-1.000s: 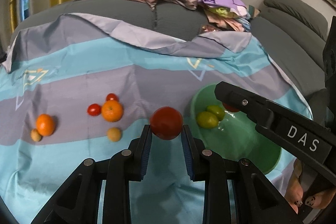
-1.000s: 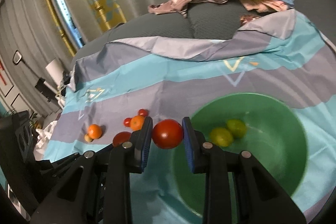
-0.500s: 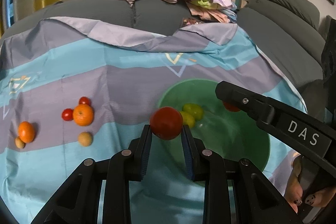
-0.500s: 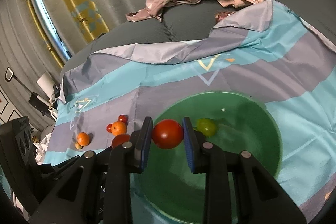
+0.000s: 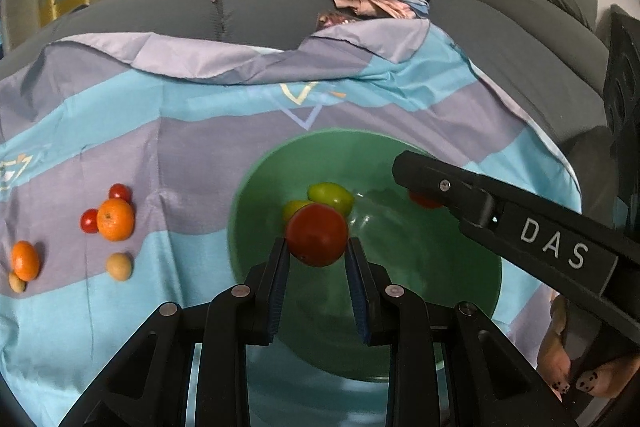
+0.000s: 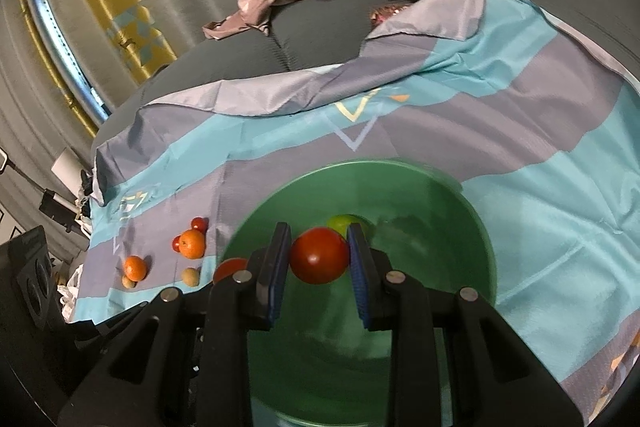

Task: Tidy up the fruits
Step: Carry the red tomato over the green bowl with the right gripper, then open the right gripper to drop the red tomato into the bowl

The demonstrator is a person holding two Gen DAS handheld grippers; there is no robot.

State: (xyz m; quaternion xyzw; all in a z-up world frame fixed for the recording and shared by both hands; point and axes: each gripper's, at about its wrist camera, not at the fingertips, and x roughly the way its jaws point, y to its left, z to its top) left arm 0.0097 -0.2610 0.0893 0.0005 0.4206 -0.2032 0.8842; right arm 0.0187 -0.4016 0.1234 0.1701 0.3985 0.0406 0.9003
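While above the green bowl point(image 5: 248, 227), a red tomato point(image 5: 317, 241) clenched between each gripper's jaws.

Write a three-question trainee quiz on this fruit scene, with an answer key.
1. True or false: each gripper's jaws are shut on a red tomato.
2. What colour are the fruits already lying in the green bowl?
3. Multiple choice: the fruits waiting on the striped cloth lie on which side of the bowl in the left wrist view? A) left B) right C) behind it

Key
1. True: left gripper holds the left tomato, right gripper holds the right tomato.
2. Green: green fruits.
3. A: for example the orange.
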